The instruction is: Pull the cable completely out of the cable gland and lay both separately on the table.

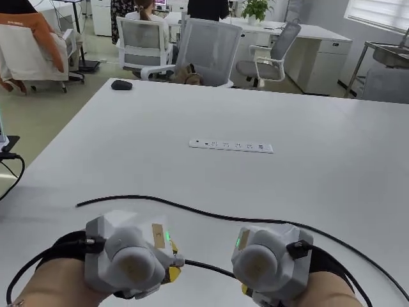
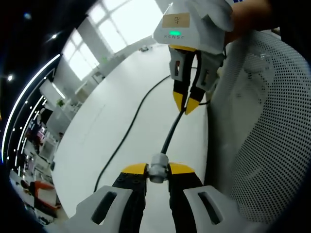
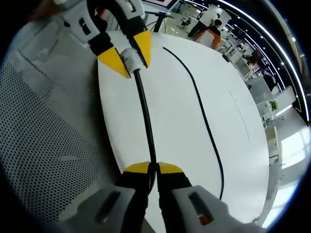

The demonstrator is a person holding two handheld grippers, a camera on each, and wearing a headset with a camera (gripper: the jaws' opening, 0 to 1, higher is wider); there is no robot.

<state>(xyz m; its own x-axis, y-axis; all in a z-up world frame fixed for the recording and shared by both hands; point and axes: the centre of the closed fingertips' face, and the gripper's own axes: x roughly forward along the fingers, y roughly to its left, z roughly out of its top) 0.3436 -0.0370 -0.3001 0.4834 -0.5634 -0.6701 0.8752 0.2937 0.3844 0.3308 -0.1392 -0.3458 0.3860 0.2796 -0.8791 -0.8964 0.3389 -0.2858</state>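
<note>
A long black cable (image 1: 192,208) loops across the white table (image 1: 255,109); a short taut run of it (image 1: 206,267) spans the gap between my two grippers at the near edge. My left gripper (image 2: 158,170) is shut on the small grey cable gland (image 2: 158,164), from which the cable (image 2: 170,136) leads up to my right gripper (image 2: 187,104). In the right gripper view, my right gripper (image 3: 149,169) is shut on the cable (image 3: 145,116), and the left gripper (image 3: 127,57) holds the gland (image 3: 130,60) at the cable's far end. The cable still sits in the gland.
A white power strip (image 1: 230,146) lies mid-table and a black mouse (image 1: 121,84) at the far left edge. Office chairs (image 1: 211,48) stand behind the table. A mesh chair back (image 2: 262,121) is close beside the grippers.
</note>
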